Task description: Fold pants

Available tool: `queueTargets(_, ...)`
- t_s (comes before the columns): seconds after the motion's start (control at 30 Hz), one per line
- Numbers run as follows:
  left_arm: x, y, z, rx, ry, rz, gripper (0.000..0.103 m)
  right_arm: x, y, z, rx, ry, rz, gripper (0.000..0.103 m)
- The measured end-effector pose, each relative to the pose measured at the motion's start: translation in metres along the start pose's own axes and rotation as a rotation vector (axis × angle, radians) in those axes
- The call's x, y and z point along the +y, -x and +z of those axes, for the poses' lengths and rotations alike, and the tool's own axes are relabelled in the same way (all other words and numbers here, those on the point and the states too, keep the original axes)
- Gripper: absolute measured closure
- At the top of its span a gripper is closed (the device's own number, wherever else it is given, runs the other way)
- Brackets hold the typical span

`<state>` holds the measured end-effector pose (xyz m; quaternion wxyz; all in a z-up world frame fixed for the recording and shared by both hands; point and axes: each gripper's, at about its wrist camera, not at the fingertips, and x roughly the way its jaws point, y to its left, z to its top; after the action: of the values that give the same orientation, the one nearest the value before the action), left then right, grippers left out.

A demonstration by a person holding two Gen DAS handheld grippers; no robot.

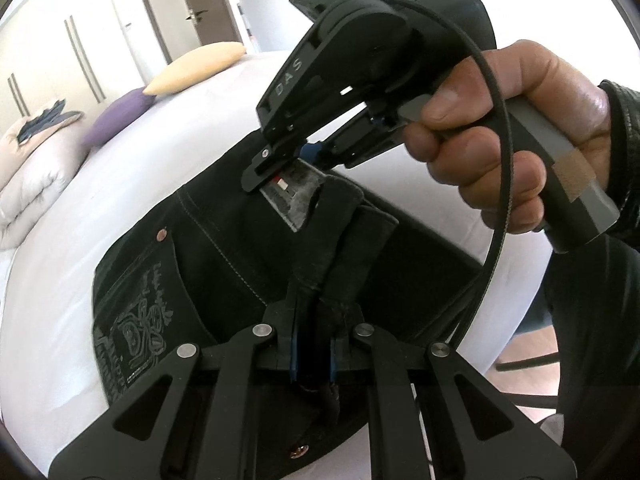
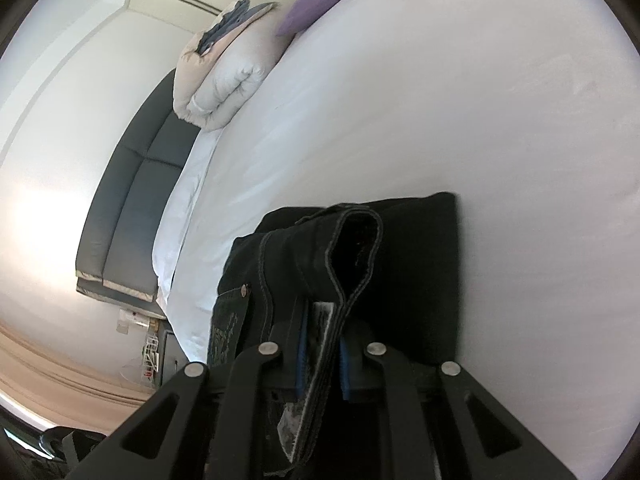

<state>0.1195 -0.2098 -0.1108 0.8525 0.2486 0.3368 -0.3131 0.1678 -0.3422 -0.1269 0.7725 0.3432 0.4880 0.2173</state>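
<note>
Black jeans (image 1: 208, 256) lie folded on a white bed (image 1: 120, 168), back pocket with pale embroidery (image 1: 140, 320) facing up. My left gripper (image 1: 314, 344) is shut on the jeans' waistband at its near end. My right gripper (image 1: 280, 160), held in a hand, is shut on the waistband further along, by the grey inner label (image 1: 296, 192). In the right wrist view the right gripper (image 2: 322, 356) pinches the waistband, and the jeans (image 2: 416, 264) hang from it onto the bed (image 2: 440, 100).
A folded white duvet (image 2: 224, 80) with blue clothes on top, a purple pillow (image 2: 316, 0) and a yellow pillow (image 1: 196, 68) lie at the head of the bed. A grey headboard (image 2: 128, 208) stands beside it. Wardrobe doors (image 1: 80, 56) stand behind.
</note>
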Motion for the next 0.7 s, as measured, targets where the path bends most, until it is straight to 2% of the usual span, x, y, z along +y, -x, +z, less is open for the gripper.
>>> queueTargets(0.37, -0.019, -0.017, 0.014, 0.010, -0.032, -0.010, 0.095, -0.026, 0.011, 0.006, -0.022, -0.020, -0.018, 0.090)
queueTargets(0.4, -0.021, -0.005, 0.007, 0.006, -0.034, -0.012, 0.095, -0.029, 0.013, 0.006, -0.030, -0.027, -0.018, 0.090)
queueTargets(0.5, -0.021, -0.003, -0.002, 0.014, -0.033, -0.012, 0.094, -0.033, 0.015, 0.000, -0.038, -0.013, -0.027, 0.090)
queueTargets(0.6, -0.026, 0.003, -0.011, 0.009, -0.034, 0.010, 0.090, -0.046, 0.014, -0.006, -0.054, -0.057, 0.020, 0.087)
queueTargets(0.7, -0.022, 0.011, -0.011, 0.011, 0.027, -0.041, 0.079, -0.048, 0.025, -0.009, -0.090, -0.096, 0.034, 0.074)
